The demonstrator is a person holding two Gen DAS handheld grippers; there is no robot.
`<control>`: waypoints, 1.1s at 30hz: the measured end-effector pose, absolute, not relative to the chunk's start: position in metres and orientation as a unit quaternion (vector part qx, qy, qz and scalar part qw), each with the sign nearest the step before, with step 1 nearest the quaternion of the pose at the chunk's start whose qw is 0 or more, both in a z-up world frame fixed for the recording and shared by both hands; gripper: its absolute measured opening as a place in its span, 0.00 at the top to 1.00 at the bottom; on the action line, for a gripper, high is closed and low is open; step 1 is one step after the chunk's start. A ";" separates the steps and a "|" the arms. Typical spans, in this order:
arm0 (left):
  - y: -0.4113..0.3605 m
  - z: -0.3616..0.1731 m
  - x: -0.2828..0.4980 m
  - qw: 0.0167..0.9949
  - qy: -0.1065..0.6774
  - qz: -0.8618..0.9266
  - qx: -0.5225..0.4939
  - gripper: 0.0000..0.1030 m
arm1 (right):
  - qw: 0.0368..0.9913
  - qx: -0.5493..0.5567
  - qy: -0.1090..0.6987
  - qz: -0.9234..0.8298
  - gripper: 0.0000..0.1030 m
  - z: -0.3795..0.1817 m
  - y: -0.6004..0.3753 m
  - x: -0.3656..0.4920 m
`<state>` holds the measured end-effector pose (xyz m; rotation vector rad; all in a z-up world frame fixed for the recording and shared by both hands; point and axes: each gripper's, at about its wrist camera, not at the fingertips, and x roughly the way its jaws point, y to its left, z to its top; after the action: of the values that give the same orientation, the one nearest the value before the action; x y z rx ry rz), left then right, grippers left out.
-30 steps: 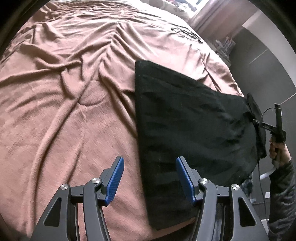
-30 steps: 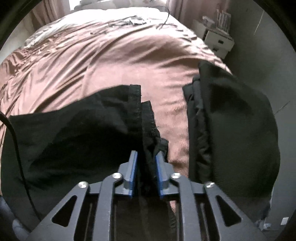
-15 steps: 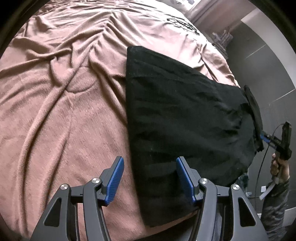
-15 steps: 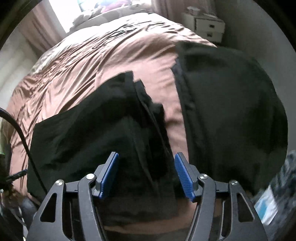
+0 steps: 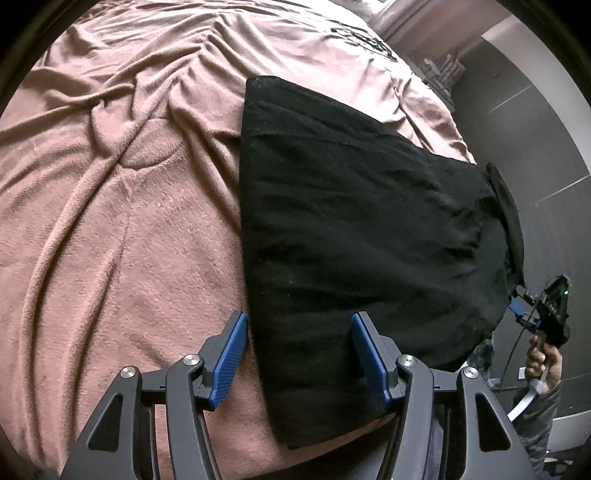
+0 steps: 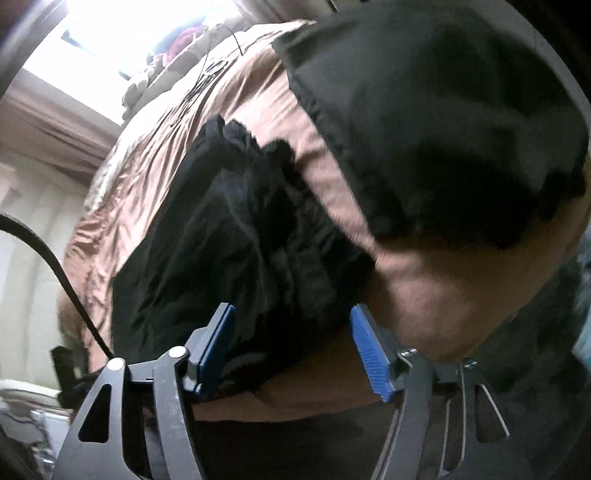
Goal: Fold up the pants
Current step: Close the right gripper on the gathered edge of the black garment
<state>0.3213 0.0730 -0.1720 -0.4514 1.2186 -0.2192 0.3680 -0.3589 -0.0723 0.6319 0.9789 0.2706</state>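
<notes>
The black pants (image 5: pixel 362 236) lie flat, folded into one wide panel, on the brown bedspread (image 5: pixel 110 221). My left gripper (image 5: pixel 299 354) is open and empty, just above the pants' near left corner. My right gripper (image 6: pixel 291 343) is open and empty, over the bunched end of the pants (image 6: pixel 236 243). It shows in the left wrist view (image 5: pixel 543 314) at the pants' far right end, off the bed edge. A second black garment (image 6: pixel 443 122) lies folded to the right of the pants.
The bedspread is wrinkled to the left of the pants. A bright window (image 6: pixel 147 33) and pillows are at the bed's far end. A dark wall (image 5: pixel 546 110) stands to the right of the bed. A black cable (image 6: pixel 62 280) hangs at left.
My right gripper has opened and let go of the pants' end, then pulled back and tilted down past the bed edge. My left gripper has stayed open and edged closer to the pants' corner.
</notes>
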 end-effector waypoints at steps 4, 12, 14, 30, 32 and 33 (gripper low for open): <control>0.067 -0.173 0.324 0.790 0.568 -0.101 -0.206 0.41 | 0.828 0.310 0.448 0.134 0.36 -0.076 -0.363 0.370; 0.066 -0.173 0.325 0.792 0.568 -0.094 -0.204 0.41 | 0.855 0.287 0.412 0.127 0.83 -0.049 -0.383 0.379; 0.066 -0.173 0.325 0.792 0.567 -0.092 -0.205 0.42 | 0.856 0.284 0.417 0.108 0.96 -0.054 -0.389 0.382; 0.096 -0.168 0.331 0.787 0.552 -0.095 -0.259 0.42 | 0.883 0.247 0.395 0.061 0.99 -0.051 -0.366 0.368; 0.098 -0.173 0.334 0.783 0.553 -0.097 -0.266 0.42 | 0.880 0.250 0.399 0.060 0.99 -0.050 -0.365 0.371; 0.098 -0.175 0.335 0.781 0.554 -0.100 -0.269 0.42 | 0.880 0.251 0.399 0.059 0.99 -0.051 -0.366 0.371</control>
<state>0.3351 0.0982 -0.1749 -0.5813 1.1973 -0.2155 0.3714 -0.3658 -0.0508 0.5221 0.8324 0.1237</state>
